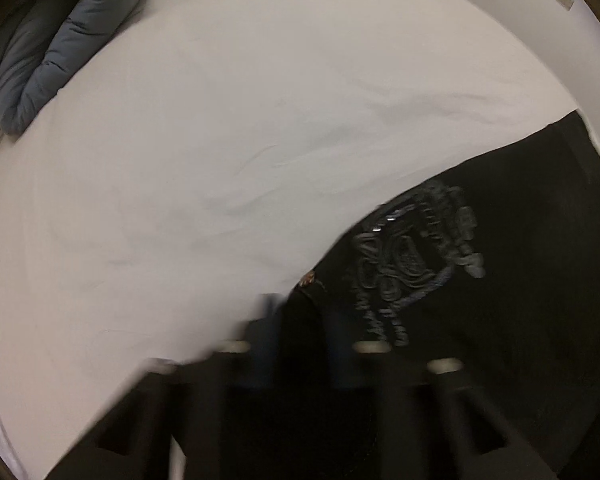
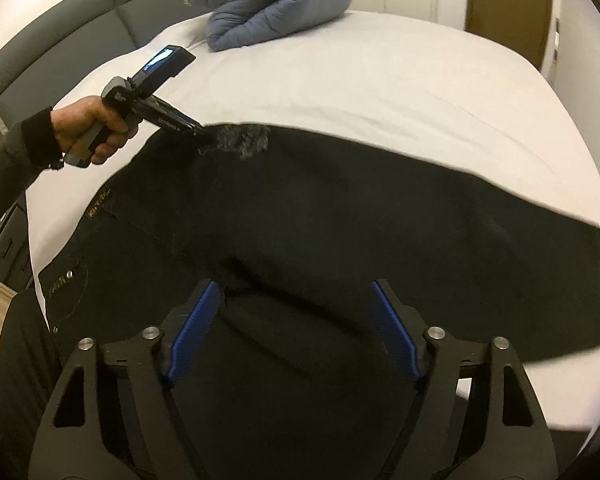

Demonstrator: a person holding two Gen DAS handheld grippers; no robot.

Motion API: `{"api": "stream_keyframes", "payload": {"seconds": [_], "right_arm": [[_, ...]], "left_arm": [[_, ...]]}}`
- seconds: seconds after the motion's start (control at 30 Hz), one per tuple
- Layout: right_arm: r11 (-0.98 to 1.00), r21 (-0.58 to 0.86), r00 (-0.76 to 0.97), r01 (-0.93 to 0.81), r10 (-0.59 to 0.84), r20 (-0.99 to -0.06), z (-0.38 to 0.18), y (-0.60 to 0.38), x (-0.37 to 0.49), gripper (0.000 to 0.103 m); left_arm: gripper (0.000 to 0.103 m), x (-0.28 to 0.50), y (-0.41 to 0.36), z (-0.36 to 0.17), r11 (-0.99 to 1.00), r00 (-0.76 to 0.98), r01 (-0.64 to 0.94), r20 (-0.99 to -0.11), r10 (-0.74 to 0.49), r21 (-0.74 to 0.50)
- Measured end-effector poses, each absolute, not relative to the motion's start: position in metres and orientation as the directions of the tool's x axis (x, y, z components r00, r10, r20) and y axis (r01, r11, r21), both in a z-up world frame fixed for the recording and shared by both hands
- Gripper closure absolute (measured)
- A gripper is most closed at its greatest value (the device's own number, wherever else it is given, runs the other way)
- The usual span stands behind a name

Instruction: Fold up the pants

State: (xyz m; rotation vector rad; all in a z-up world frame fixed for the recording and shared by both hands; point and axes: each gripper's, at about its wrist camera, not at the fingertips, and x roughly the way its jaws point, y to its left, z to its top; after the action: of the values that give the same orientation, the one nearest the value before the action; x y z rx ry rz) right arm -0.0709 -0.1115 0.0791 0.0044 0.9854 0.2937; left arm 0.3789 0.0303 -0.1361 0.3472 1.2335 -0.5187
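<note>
Pants point(image 2: 340, 216) lie spread across the near half of the bed point(image 2: 420, 80), black on a white sheet, waist toward the left, leg ends toward the right edge. One leg seems laid partly over the other; dark cloth on dark cloth hides the seam lines.

Left gripper point(image 2: 202, 134): seen from the right wrist view, its tip is down at the far edge of the pants, right beside a grey printed patch point(image 2: 244, 142). Its own view is smeared by motion, and cloth sits between the fingers, so it looks closed on the pants, thinly. Judged, not certain.

Right gripper point(image 2: 296, 320): jaws wide, blue pads point(image 2: 192, 332) well apart, hovering over the near edge of the pants, gripping nothing.

Risks, as judged from here:
- Left hold looks shallow, near the hem of the fabric. A quick pull could slip it free and drop the fold halfway.
- Only one side is held. Lifting now would likely drag the cloth skewed and bunch the middle.
- Right gripper could catch just the top layer, since the layers cannot be told apart.
- The near edge of the pants lies close to the mattress edge; a tug that way could slide them off.
- Quilt point(image 2: 276, 4) sits far off at the head; no hazard.
</note>
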Motion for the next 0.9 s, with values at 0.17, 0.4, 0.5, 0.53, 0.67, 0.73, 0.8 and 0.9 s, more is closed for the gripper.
{"api": "stream_keyframes", "payload": {"seconds": [0.17,0.4,0.5,0.53,0.67,0.73,0.8,0.9], "right_arm": [[0.942,0.062,0.549,-0.331,0.246,-0.799,0.083,-0.092,-0.009,0.028],[0.855,-0.034,0.504,-0.518,0.273,-0.819,0.081,-0.041,0.069,0.042],[0.800,-0.107,0.480,-0.590,0.242,-0.843,0.076,-0.020,0.089,0.042],[0.782,-0.119,0.469,-0.612,0.238,-0.850,0.073,-0.014,0.094,0.042],[0.725,-0.162,0.413,-0.670,0.182,-0.892,0.059,0.001,0.113,0.042],[0.705,-0.178,0.383,-0.687,0.143,-0.912,0.048,0.009,0.119,0.049],[0.702,-0.186,0.348,-0.687,0.093,-0.933,0.035,0.013,0.124,0.061],[0.737,-0.158,0.320,-0.657,0.082,-0.944,0.023,0.012,0.128,0.080]], "left_arm": [[0.101,0.339,0.026,-0.121,0.814,0.375,0.573,-0.914,-0.156,0.096],[0.101,0.274,0.029,-0.098,0.791,0.509,0.582,-0.843,-0.173,0.189],[0.101,0.260,0.034,-0.090,0.786,0.538,0.583,-0.823,-0.182,0.207],[0.101,0.256,0.037,-0.088,0.787,0.549,0.581,-0.815,-0.188,0.210],[0.101,0.256,0.044,-0.085,0.794,0.547,0.577,-0.812,-0.203,0.190],[0.101,0.260,0.045,-0.086,0.798,0.545,0.575,-0.813,-0.206,0.183],[0.101,0.262,0.047,-0.087,0.800,0.543,0.573,-0.813,-0.211,0.175],[0.101,0.271,0.050,-0.088,0.803,0.541,0.572,-0.812,-0.217,0.166]]}}
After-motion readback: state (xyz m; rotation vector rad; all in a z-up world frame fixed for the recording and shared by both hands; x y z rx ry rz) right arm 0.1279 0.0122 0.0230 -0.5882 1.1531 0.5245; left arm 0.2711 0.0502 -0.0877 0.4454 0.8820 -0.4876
